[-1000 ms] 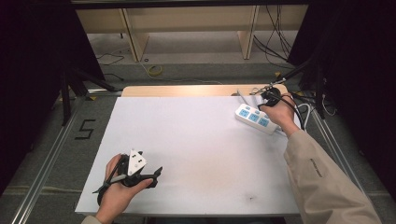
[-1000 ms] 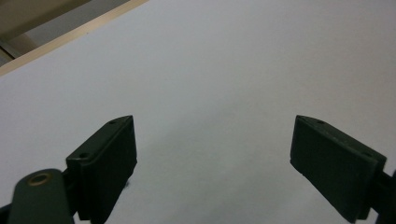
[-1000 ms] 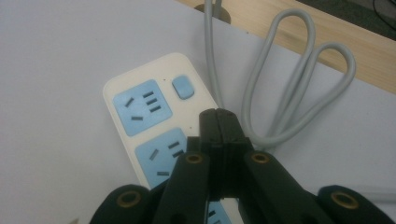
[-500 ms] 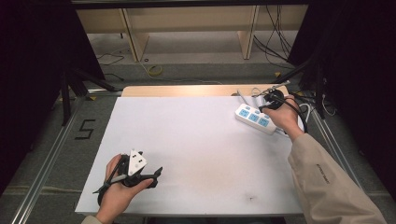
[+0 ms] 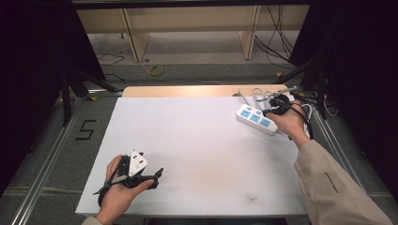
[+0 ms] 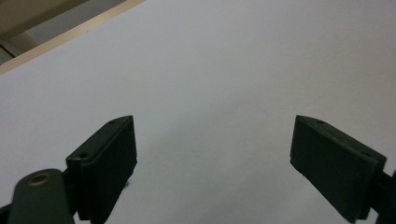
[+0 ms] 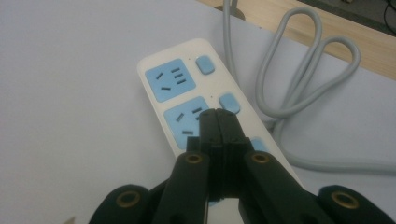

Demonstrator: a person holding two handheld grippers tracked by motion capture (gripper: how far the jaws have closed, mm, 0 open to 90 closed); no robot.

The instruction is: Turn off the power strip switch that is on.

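Since a second ago the right gripper [image 7: 218,122] has slid a little along the power strip [image 5: 256,119] at the table's [image 5: 187,140] far right edge; its jaws are pressed together, empty, tips over the middle socket beside a switch. The left gripper [image 5: 149,177] hasn't budged, jaws wide apart over bare table. One strip: three blue sockets, and I count two switches in view. Looks like light, rigid, smooth plastic with a stiff looped cord [image 7: 299,74]; I'd grab across its narrow sides.
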